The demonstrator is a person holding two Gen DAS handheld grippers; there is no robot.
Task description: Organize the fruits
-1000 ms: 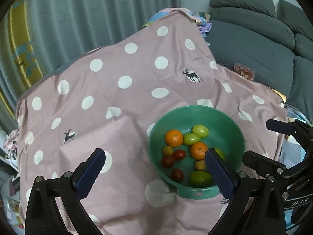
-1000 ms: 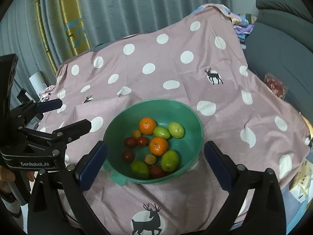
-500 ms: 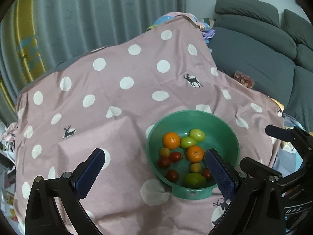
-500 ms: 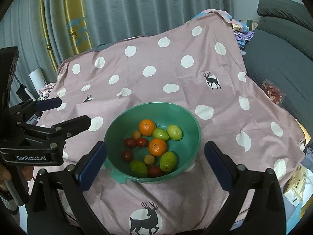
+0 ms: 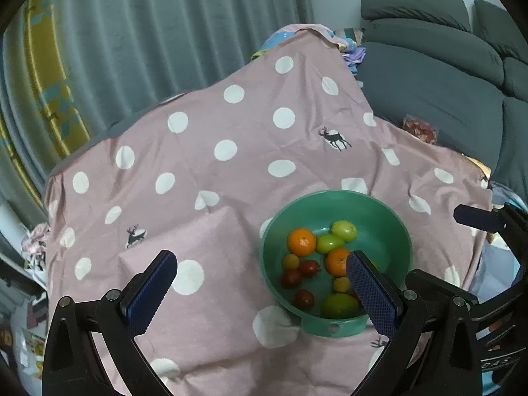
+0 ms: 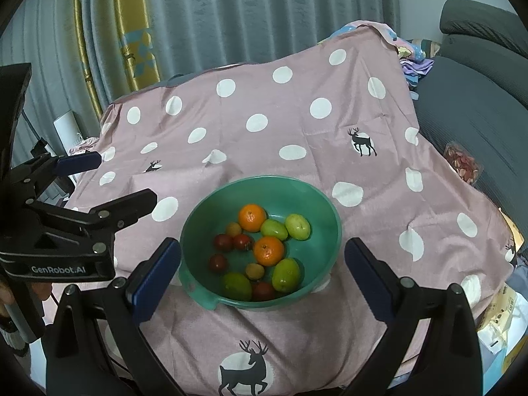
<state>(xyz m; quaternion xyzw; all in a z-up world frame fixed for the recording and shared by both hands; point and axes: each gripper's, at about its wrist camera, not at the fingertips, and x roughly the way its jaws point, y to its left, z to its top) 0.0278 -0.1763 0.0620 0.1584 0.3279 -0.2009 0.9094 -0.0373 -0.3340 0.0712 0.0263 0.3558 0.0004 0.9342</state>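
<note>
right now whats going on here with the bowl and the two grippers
A person holds a gripper in each hand above a green bowl of fruit on a pink polka-dot cloth. The left gripper and right gripper are both open and empty. All the fruit, oranges, green and small red ones, sits in the bowl; nothing is picked yet.

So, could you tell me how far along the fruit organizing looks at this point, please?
Barely started, by the look of it. Done: nothing visibly sorted; every fruit, including both oranges, sits mixed in the green bowl on the dotted cloth. In hand: nothing; the left gripper and right gripper are both open and empty, hovering near the bowl. Left: picking out and grouping all the fruit.
</note>
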